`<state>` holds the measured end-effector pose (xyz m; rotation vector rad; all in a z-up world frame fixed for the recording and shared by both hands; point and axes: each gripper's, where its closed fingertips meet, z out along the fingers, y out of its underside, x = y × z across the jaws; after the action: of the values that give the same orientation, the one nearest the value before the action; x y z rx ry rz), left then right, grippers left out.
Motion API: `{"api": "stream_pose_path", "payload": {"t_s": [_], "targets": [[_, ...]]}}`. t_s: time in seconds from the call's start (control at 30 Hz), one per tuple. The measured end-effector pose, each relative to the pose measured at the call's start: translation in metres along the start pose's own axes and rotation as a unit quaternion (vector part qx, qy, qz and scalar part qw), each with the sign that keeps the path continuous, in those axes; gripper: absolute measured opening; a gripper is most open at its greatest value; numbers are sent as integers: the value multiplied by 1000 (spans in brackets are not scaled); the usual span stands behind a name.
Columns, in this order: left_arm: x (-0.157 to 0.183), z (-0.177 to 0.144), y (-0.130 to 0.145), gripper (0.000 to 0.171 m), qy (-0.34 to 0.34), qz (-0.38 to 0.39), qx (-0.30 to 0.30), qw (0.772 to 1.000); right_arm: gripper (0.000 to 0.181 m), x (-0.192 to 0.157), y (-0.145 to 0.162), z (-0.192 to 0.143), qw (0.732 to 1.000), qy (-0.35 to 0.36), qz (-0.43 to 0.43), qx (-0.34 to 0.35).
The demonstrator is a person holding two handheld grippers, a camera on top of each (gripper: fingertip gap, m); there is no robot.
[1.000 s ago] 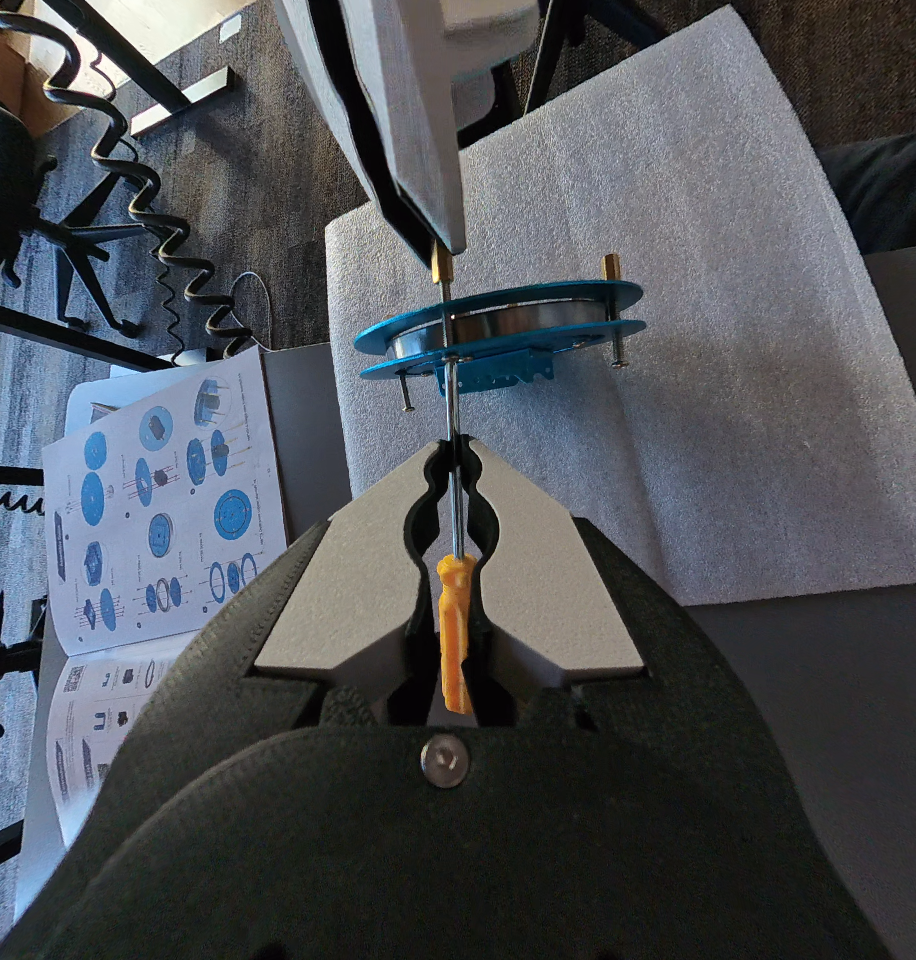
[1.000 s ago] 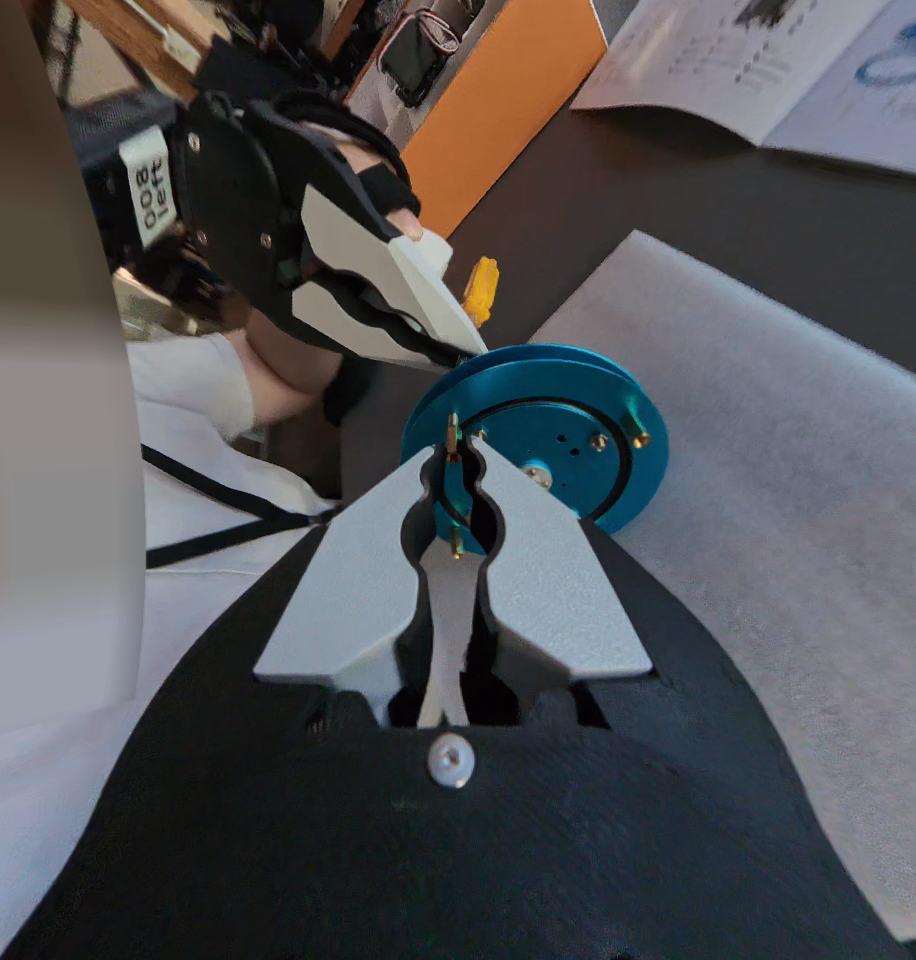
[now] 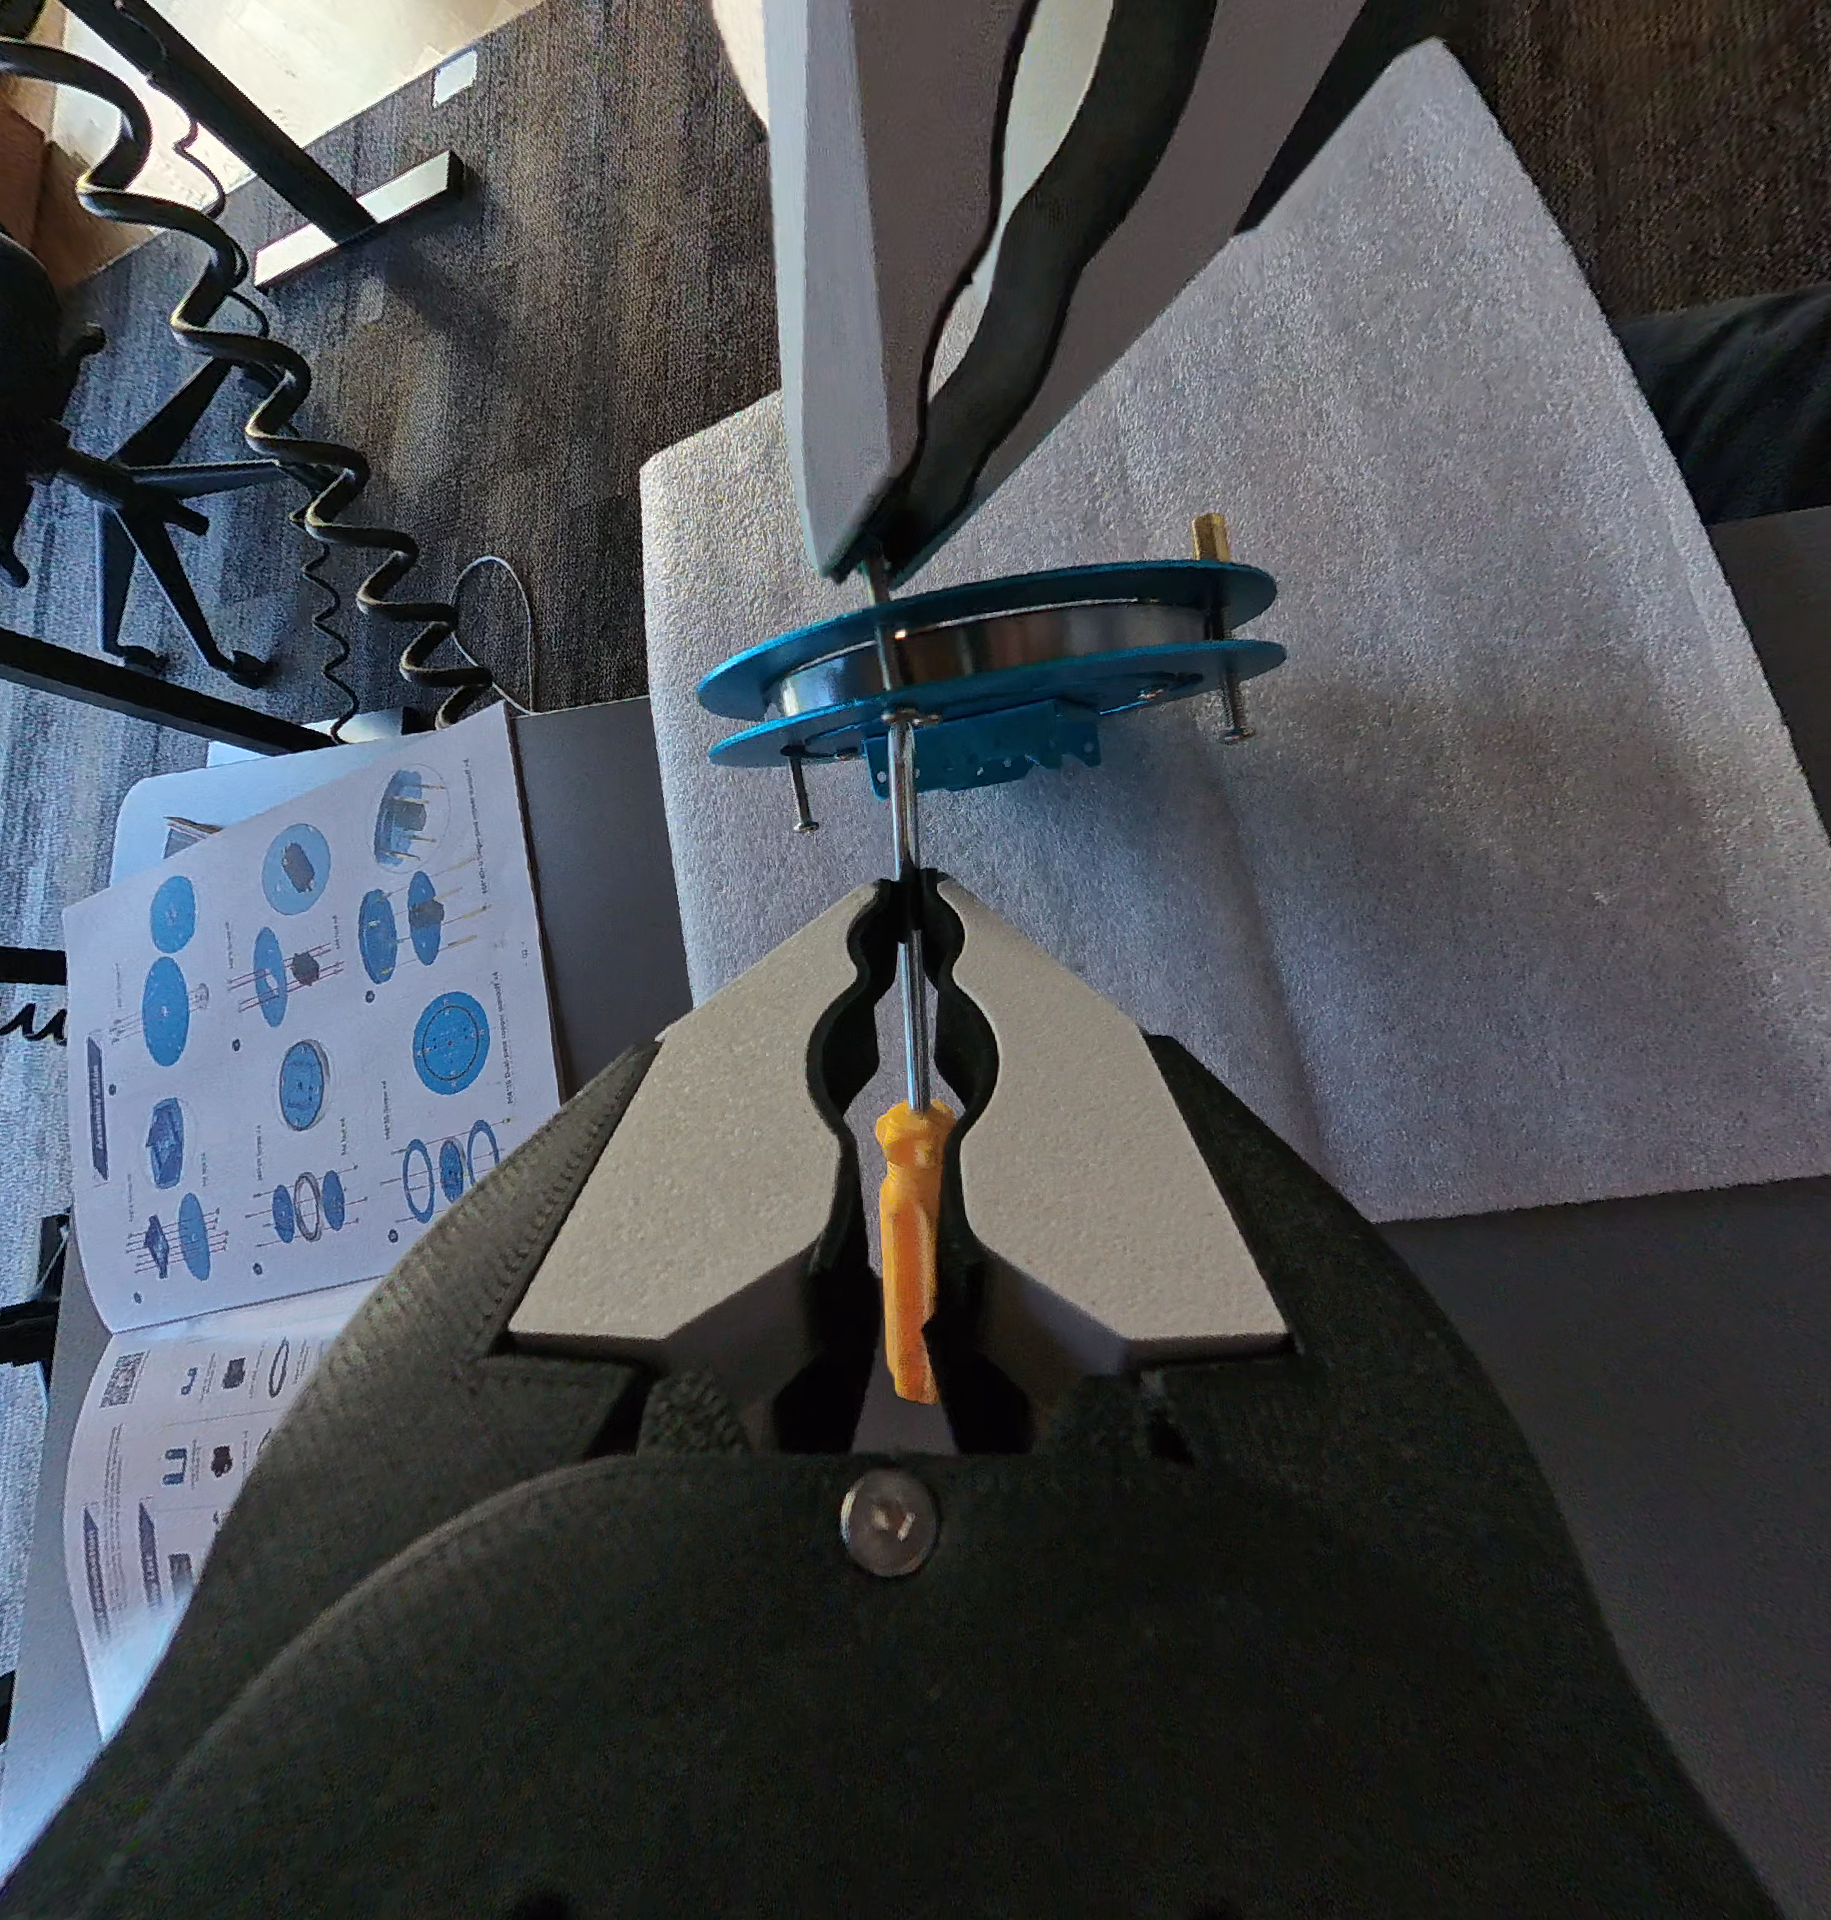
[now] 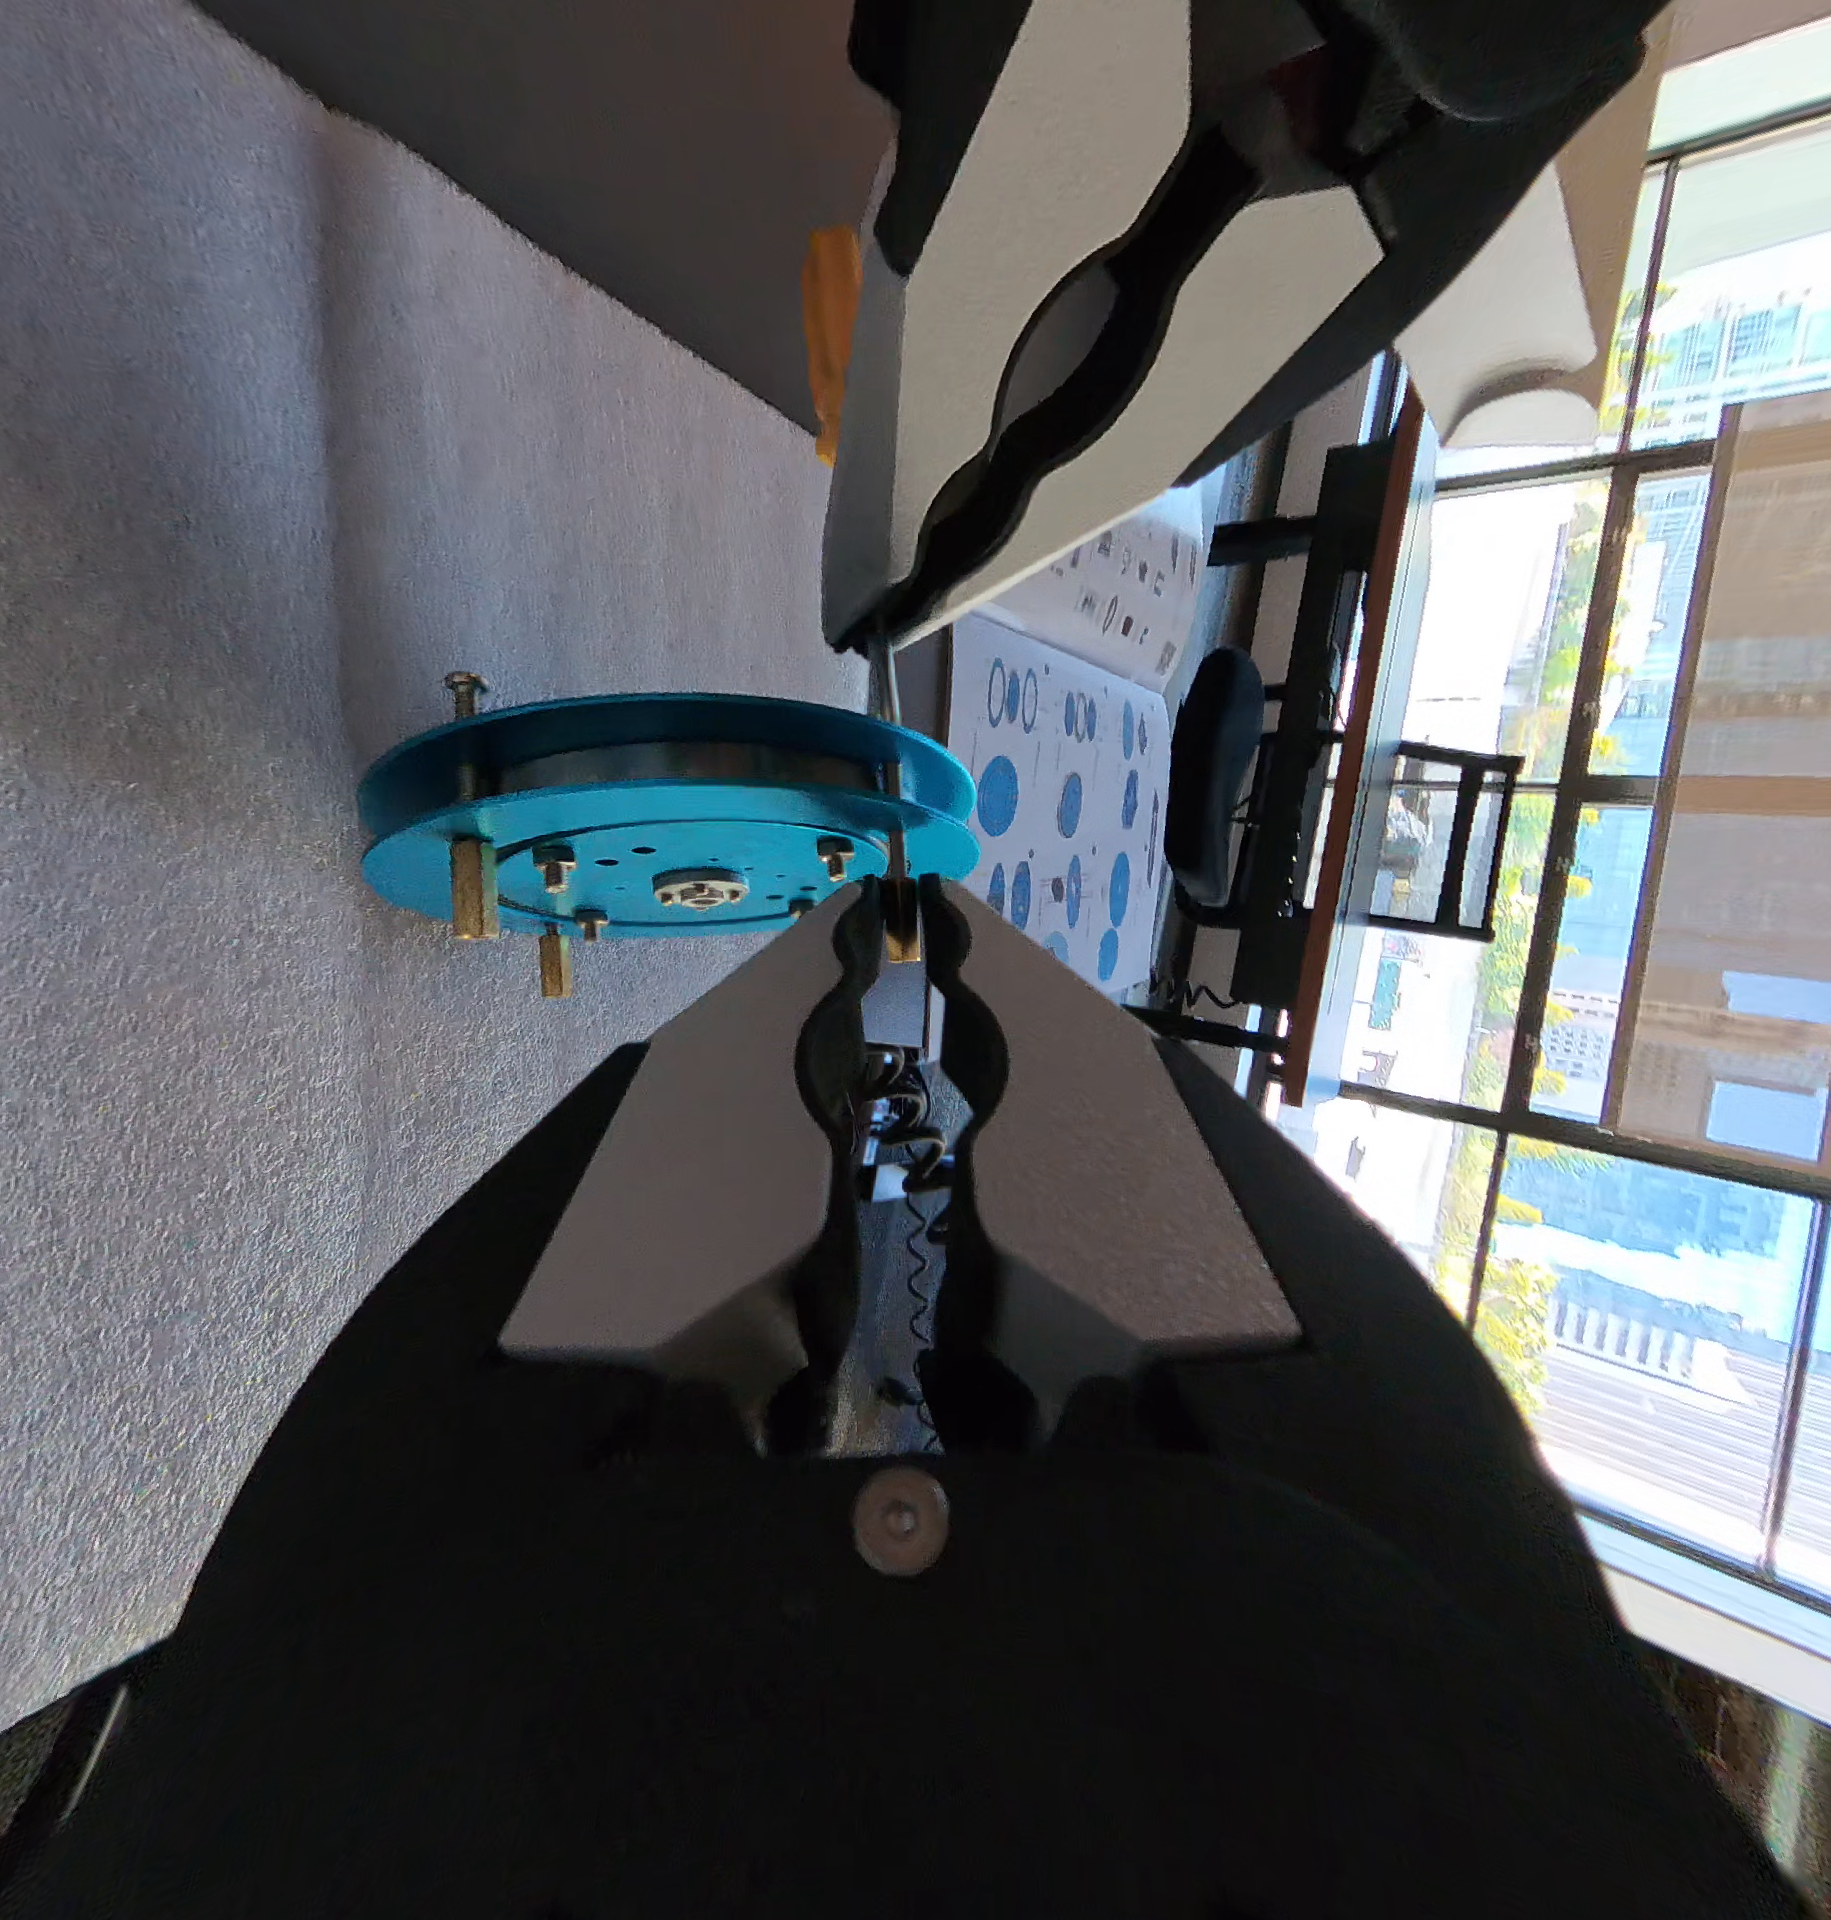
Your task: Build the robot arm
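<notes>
A grey foam sheet (image 3: 1410, 831) covers the dark bench (image 3: 1638, 1455), an instruction booklet (image 3: 298, 1039) at frame left. At centre, the left hand-held gripper (image 3: 906, 894) clamps an orange-handled screwdriver (image 3: 911, 1236), its tip at a screw under the blue two-disc assembly (image 3: 994, 665). The right hand-held gripper (image 4: 895, 894) pinches the assembly's brass standoff (image 4: 900, 925) at centre frame.

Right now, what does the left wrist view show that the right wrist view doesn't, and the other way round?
Only the left wrist view shows the whole orange-handled screwdriver shut in the left claw, its tip at a screw under the blue metal two-disc assembly. Only the right wrist view shows the right claw closed on a brass standoff, plus large windows. Both show the assembly, grey foam mat and illustrated instruction sheet.
</notes>
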<state>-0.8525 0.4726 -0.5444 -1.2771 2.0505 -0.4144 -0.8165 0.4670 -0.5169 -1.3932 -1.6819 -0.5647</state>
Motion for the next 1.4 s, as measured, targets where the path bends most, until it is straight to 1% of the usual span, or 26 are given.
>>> {"api": "stream_pose_path", "payload": {"t_s": [0.17, 0.33, 0.4, 0.5, 0.6, 0.67, 0.77, 0.83, 0.9, 0.97, 1.07, 1.17, 1.23, 1.4], "targets": [[1, 0, -1, 1, 0, 1, 0, 1000, 7, 0, 5, 1, 999, -2, 15, -43], [0, 0, 0, 1, -4, 3, -4, 1000, 4, -1, 6, 1, 998, 2, 5, -62], [0, 0, 0, 1, -4, 1, -5, 1000, 4, -2, 5, 0, 998, -14, 15, -66], [1, 1, 0, 1, -4, -3, -8, 1000, 4, -5, 3, -2, 994, -58, 59, -68], [1, 1, 0, 1, -8, -2, -14, 1000, 5, -7, 1, -5, 985, -116, 115, -64], [2, 2, -1, 1, -9, -3, -14, 1000, 5, -8, 0, -6, 972, -163, 156, -64], [2, 2, -2, 1, -9, -4, -13, 1000, 5, -11, 0, -8, 944, -236, 219, -66], [3, 1, -3, 1, -10, -4, -11, 1000, 5, -13, 0, -9, 920, -284, 263, -62], [3, 1, -3, 2, -11, -3, -10, 1000, 5, -15, 0, -10, 888, -333, 311, -59], [3, 1, -4, 1, -12, -2, -11, 1000, 5, -17, -1, -11, 851, -381, 358, -54], [3, 0, -4, 1, -15, 0, -12, 1000, 5, -19, -2, -12, 786, -446, 425, -46], [3, 1, -4, 1, -16, 2, -12, 1000, 5, -22, -4, -14, 716, -507, 479, -36], [4, 1, -5, 2, -15, 3, -10, 1000, 5, -23, -6, -16, 661, -547, 513, -33], [3, 0, -5, 1, -18, 5, -11, 1000, 5, -23, -10, -20, 510, -628, 588, -9]]}}
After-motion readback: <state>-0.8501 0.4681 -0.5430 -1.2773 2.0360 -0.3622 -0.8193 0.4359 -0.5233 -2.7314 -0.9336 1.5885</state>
